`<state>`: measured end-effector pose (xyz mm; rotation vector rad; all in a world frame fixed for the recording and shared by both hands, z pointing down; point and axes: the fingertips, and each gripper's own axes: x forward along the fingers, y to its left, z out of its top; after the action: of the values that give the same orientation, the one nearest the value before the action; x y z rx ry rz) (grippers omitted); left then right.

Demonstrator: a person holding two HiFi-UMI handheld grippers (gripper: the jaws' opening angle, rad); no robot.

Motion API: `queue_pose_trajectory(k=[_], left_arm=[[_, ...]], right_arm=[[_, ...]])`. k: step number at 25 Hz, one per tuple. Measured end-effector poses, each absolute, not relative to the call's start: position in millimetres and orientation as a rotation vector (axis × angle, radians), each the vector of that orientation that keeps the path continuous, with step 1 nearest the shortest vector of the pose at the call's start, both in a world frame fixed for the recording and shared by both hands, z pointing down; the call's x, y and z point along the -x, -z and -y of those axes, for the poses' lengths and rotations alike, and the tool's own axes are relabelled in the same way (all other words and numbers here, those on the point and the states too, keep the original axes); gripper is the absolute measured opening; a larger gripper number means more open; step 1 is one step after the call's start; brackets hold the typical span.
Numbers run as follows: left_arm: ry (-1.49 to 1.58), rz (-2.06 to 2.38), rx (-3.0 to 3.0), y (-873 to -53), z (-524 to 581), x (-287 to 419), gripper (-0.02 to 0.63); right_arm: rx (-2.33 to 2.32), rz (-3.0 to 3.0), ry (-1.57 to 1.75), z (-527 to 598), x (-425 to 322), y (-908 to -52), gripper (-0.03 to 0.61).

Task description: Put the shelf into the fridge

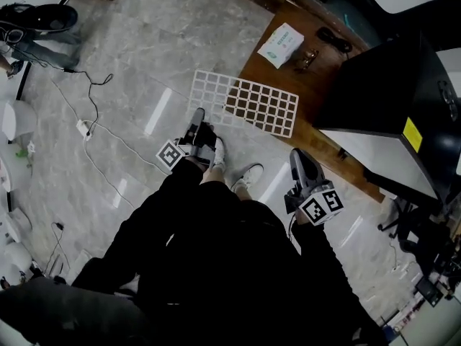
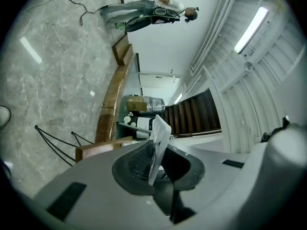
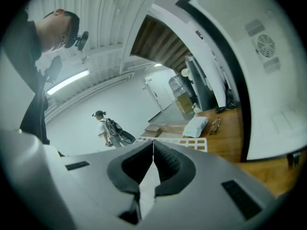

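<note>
The shelf is a flat white grid panel, lifted off the floor and held roughly level over the marble floor and the edge of a wooden platform. My left gripper is shut on its near left edge. In the left gripper view the shelf shows edge-on, clamped between the pads. My right gripper hangs apart from the shelf, shut with nothing in it. In the right gripper view the jaws meet, with the shelf beyond them. The fridge is the black-and-white box on the right.
A white packet and a small dark item lie on the wooden platform. Cables and a power strip trail over the floor at the left. My white shoes stand just below the shelf. A person with a backpack is far off.
</note>
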<state>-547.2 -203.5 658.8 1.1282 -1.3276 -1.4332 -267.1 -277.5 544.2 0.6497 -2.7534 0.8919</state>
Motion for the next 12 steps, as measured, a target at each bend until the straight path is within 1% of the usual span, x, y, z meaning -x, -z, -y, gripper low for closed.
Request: queue_pose_trajectory(k=[2, 3, 5, 6, 10, 12], left_arm=[[1.459, 1.337, -1.131, -633, 196, 544, 0.04], [1.472, 1.341, -1.129, -621, 193, 543, 0.041], [1.499, 1.348, -1.122, -596, 185, 537, 0.041], [1.513, 1.351, -1.119, -583, 180, 533, 0.041], [1.573, 1.345, -1.106, -543, 164, 509, 0.041], [1.6, 1.331, -1.113, -527, 160, 496, 0.041]], right_arm=[[-0.717, 2.715, -1.025, 275, 245, -552, 0.018], [-0.738, 2.693, -1.091, 274, 236, -558, 0.042], [-0.761, 2.645, -1.216, 271, 223, -567, 0.14], [-0.769, 2.624, -1.279, 269, 218, -570, 0.17], [-0.768, 2.59, -1.544, 266, 203, -571, 0.233], [-0.728, 2.643, -1.676, 273, 205, -561, 0.248]])
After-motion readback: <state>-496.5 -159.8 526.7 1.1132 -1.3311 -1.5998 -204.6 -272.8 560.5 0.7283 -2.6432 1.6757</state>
